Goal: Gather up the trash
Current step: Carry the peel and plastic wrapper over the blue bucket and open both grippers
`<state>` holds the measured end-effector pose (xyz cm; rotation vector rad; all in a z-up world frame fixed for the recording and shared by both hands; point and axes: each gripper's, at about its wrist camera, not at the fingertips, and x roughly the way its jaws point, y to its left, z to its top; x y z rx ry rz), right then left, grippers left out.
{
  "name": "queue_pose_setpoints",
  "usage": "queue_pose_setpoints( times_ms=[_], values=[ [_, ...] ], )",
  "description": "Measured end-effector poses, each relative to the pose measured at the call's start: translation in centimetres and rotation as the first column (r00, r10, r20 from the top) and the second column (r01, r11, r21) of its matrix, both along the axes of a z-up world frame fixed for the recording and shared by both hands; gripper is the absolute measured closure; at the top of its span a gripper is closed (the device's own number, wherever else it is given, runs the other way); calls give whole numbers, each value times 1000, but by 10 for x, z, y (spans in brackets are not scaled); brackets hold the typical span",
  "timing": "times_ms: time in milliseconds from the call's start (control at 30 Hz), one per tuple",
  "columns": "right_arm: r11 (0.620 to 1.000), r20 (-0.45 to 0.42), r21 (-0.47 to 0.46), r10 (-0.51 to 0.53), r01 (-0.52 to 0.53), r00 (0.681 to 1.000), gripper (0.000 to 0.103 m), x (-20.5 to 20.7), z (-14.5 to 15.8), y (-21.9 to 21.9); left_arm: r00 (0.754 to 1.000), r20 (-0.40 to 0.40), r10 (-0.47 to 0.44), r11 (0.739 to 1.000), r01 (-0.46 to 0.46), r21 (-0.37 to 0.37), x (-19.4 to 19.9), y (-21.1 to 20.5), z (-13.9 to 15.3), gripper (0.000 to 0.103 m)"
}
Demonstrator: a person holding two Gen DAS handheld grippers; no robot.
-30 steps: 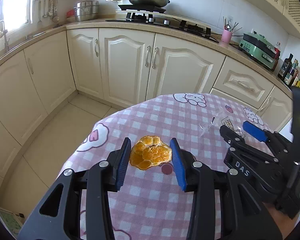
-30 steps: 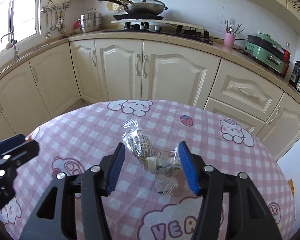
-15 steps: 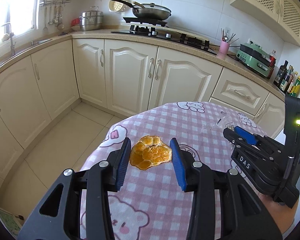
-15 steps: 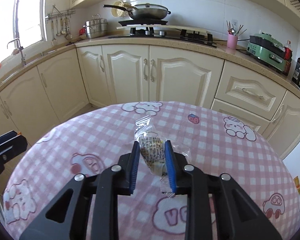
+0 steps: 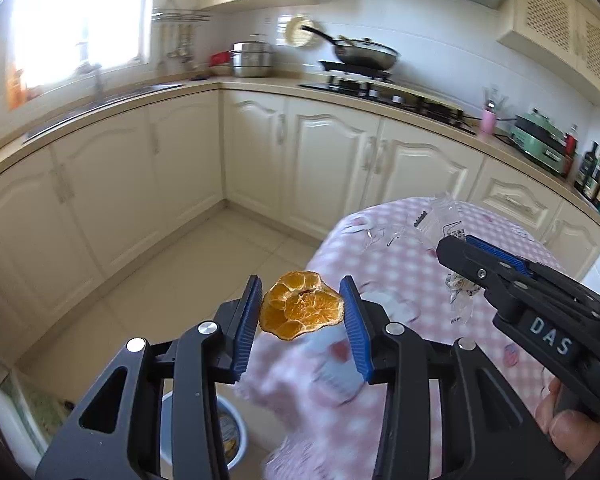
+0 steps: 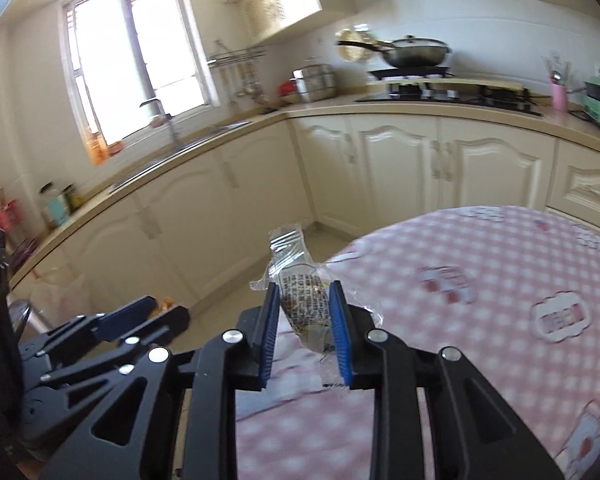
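- Orange peel (image 5: 301,311) is pinched between the pads of our left gripper (image 5: 303,320), lifted clear of the table (image 5: 404,264), out past its edge.
- Clear snack wrapper (image 6: 305,304) is clamped in our right gripper (image 6: 305,332), also airborne beside the pink checked cloth.
- Step, as we judge it: carrying both pieces to the bin.
- White bin (image 5: 236,436) shows on the floor below our left gripper.
- Next calls for bringing each load over the bin's mouth before spreading the jaws.

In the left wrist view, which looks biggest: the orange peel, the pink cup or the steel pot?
1. Dried orange peel, though it is nearest the camera.
2. Shiny steel lidded pot.
3. Small pink utensil cup.
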<state>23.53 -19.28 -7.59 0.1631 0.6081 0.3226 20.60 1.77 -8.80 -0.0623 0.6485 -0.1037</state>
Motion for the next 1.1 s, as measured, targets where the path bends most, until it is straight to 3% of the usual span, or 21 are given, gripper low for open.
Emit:
queue_pose_setpoints(
  times_ms=[300, 600, 800, 933, 1100],
  values=[
    [983, -19, -13, 185, -186, 982, 78, -39, -11, 133, 986, -45, 163, 986, -165, -29, -42, 103, -19, 65],
    [967, -56, -43, 248, -251, 967, 78, -49, -42, 210, 959, -125, 254, 965, -261, -42, -47, 161, -57, 64],
    [967, -72, -53, 244, -248, 967, 78, -42, -56, 229, 954, -158, 254, 963, -265, -50, -37, 174, -74, 63],
    [971, -83, -51, 228, -232, 970, 78, -34, -62, 227, 954, -172, 247, 964, -260, -57, -30, 175, -82, 49],
    [975, -90, -43, 213, -217, 973, 78, -27, -65, 219, 953, -172, 249, 963, -263, -61, -32, 174, -85, 44]
  ],
)
